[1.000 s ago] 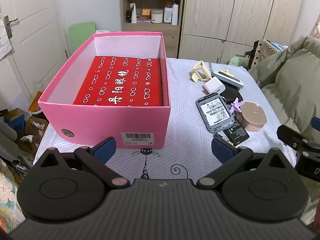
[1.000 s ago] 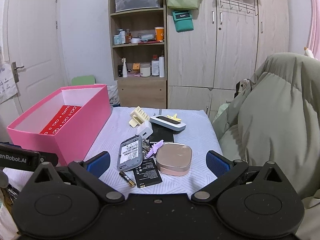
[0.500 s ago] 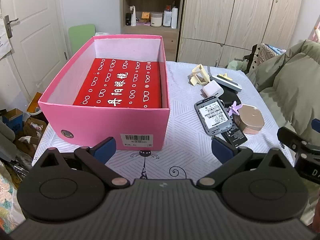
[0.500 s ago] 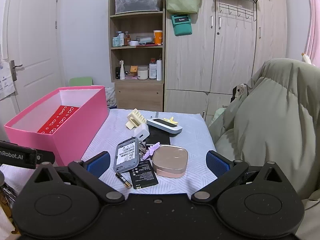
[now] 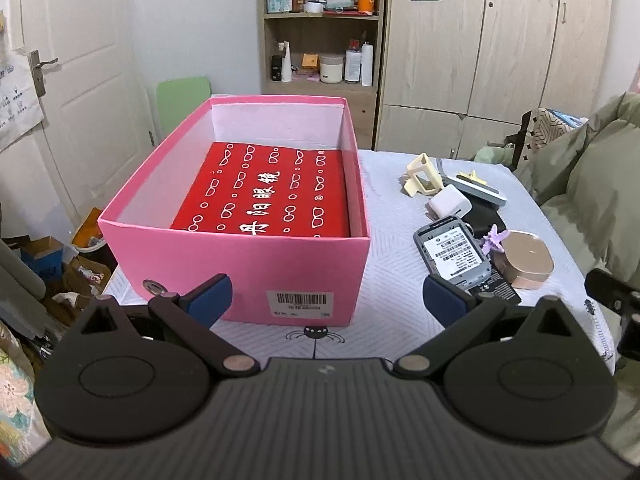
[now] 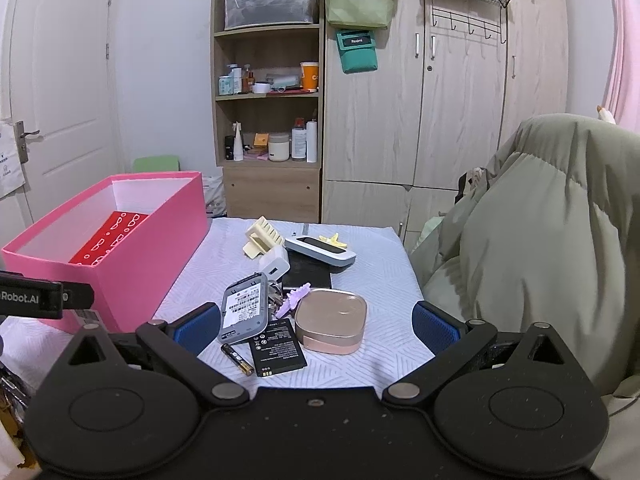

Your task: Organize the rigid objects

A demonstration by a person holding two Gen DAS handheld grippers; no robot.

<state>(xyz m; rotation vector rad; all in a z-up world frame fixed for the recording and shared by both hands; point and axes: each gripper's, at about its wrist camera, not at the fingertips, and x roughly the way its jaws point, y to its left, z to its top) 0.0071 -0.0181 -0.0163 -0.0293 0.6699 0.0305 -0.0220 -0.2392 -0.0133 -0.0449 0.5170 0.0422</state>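
Both of my tongs are spread wide with nothing between the pads: the left gripper point(image 5: 327, 299) hangs in front of the near wall of the pink box point(image 5: 256, 268), and the right gripper point(image 6: 316, 322) hangs just short of the pile of small things on the white tablecloth point(image 6: 376, 268).

Only my left camera looks down into the box, where one red package point(image 5: 268, 194) with white print lies flat on the bottom; from the right camera I see just a strip of it. The left view also shows the barcode label point(image 5: 300, 299) on the box wall ahead of the tongs. Only the right camera shows the one small battery point(image 6: 237, 358), lying near my left pad beside the flat black battery pack point(image 6: 277, 347).

Counting the pile ahead of the right tongs: one grey phone back point(image 6: 245, 307) with a sticker, one round-cornered gold case point(image 6: 332, 319), one purple clip point(image 6: 294, 300), one white charger block point(image 6: 275, 266), one cream plastic stand point(image 6: 262, 236), one white-and-black device point(image 6: 320, 251) with one yellow clip point(image 6: 333, 239) on it, and one black pad point(image 6: 308, 274) under them. All sit to the right of the box, outside it.
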